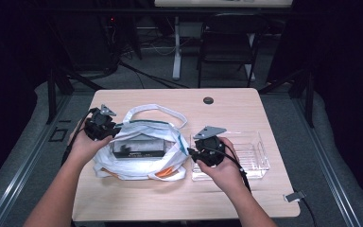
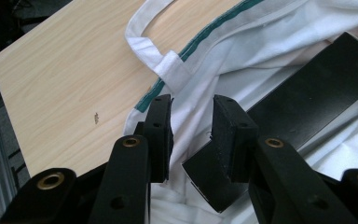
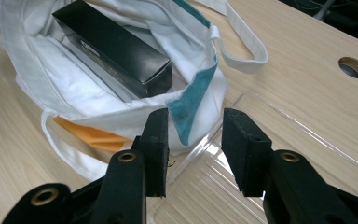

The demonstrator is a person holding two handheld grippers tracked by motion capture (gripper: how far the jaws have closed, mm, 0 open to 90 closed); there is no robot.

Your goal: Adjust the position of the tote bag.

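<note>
A white cloth bag (image 1: 137, 171) with a green-edged rim lies open on the wooden table, and a long black box (image 1: 138, 147) rests inside it. My left gripper (image 1: 115, 128) is at the bag's left rim. In the left gripper view its jaws (image 2: 192, 121) stand apart over the white cloth (image 2: 261, 46), with the box's end (image 2: 317, 88) just beyond; the pads do not press on anything. My right gripper (image 1: 192, 152) is at the bag's right side, above the near-left corner of a clear plastic tray (image 1: 253, 156). Its jaws (image 3: 196, 135) are open, with a teal flap (image 3: 191, 102) of the bag ahead of them.
The bag's strap (image 1: 158, 108) loops toward the table's far side. An orange patch (image 3: 88, 135) shows on the bag's near side. A round cable hole (image 1: 208, 100) sits near the far edge. A dark chair (image 1: 229, 42) and a desk leg stand beyond the table.
</note>
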